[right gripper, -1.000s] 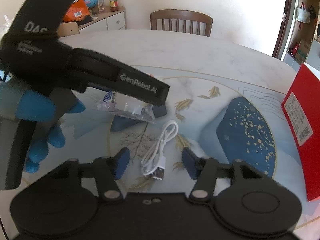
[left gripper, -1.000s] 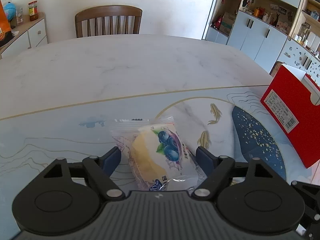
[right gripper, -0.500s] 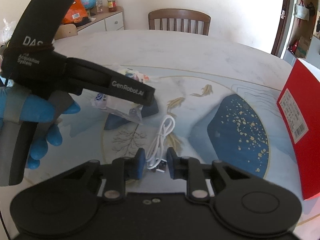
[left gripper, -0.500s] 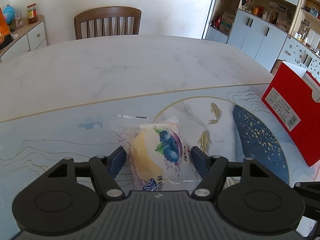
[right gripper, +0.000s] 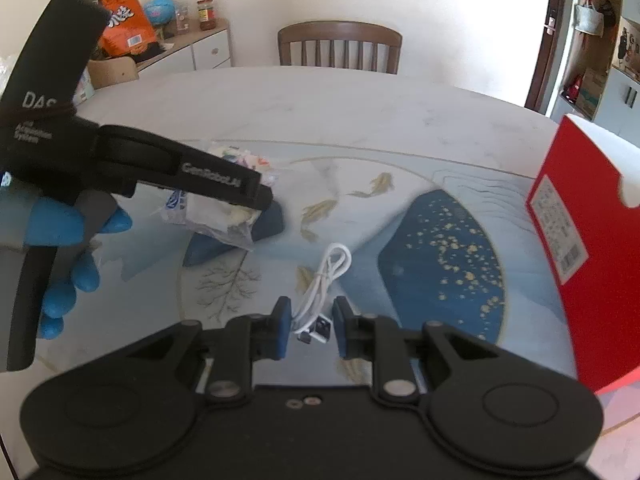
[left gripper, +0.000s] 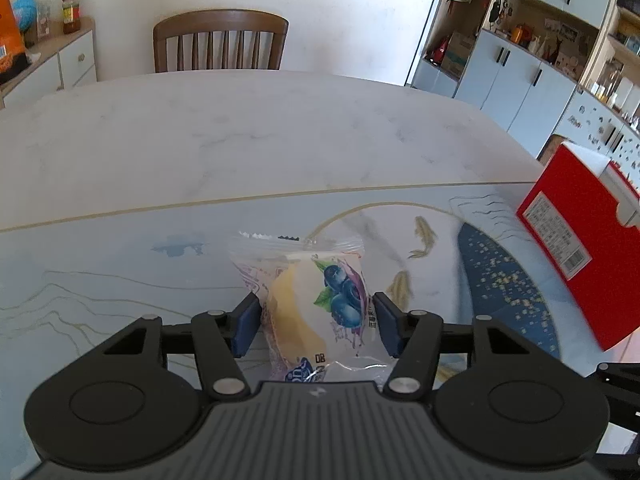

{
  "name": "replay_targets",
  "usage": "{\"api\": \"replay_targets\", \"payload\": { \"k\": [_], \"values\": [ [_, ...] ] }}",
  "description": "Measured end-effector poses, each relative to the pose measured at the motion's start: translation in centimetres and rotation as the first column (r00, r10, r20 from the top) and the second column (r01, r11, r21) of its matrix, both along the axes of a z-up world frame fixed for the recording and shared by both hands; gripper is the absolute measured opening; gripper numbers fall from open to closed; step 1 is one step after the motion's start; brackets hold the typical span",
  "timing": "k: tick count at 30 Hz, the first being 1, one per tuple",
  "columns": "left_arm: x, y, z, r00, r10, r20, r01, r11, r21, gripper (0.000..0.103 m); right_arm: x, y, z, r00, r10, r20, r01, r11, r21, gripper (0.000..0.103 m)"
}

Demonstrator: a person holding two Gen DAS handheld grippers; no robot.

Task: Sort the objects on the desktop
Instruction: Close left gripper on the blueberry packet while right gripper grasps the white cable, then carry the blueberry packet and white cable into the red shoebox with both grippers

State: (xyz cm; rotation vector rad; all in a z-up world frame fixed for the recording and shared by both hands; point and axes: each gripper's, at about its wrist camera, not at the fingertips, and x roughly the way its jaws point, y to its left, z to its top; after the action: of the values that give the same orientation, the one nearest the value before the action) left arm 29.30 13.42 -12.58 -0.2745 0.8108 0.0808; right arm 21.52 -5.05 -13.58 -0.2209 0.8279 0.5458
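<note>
My left gripper [left gripper: 316, 326] is shut on a clear snack packet with a blueberry picture [left gripper: 316, 304] and holds it above the desk mat. The right wrist view shows that gripper [right gripper: 256, 200] from the side, with the packet [right gripper: 218, 220] hanging in its jaws. My right gripper [right gripper: 308, 326] is shut on the plug end of a coiled white USB cable [right gripper: 326, 276]. The rest of the cable lies on the mat ahead of the fingers.
A red box [left gripper: 580, 252] stands at the right edge of the table; it also shows in the right wrist view [right gripper: 584, 248]. A printed mat [right gripper: 440, 240] covers the near table. A wooden chair [left gripper: 220, 40] stands behind the marble table [left gripper: 240, 132].
My left gripper closed on the snack packet and lifted it off the mat. My right gripper moved in and closed on the cable's plug end.
</note>
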Motion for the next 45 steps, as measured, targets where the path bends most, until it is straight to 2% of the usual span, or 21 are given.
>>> {"api": "replay_targets", "payload": {
  "k": [7, 18, 45],
  "values": [
    [-0.2, -1.2, 0.7, 1.0, -0.023, 0.004, 0.023, 0.999, -0.042, 0.057, 0.1, -1.7, 0.8, 0.999, -0.042, 0.006, 0.042, 0.999, -0.007, 0.022],
    [-0.7, -4.3, 2.2, 0.998, -0.063, 0.007, 0.063, 0.997, -0.038, 0.057, -0.1, -4.5, 2.2, 0.996, -0.087, 0.024, 0.087, 0.996, 0.007, 0.021],
    [-1.8, -11.3, 6.9, 0.978, -0.208, 0.028, 0.21, 0.973, -0.095, 0.057, -1.5, -11.2, 7.7, 0.983, -0.167, 0.073, 0.159, 0.982, 0.102, 0.019]
  ]
}}
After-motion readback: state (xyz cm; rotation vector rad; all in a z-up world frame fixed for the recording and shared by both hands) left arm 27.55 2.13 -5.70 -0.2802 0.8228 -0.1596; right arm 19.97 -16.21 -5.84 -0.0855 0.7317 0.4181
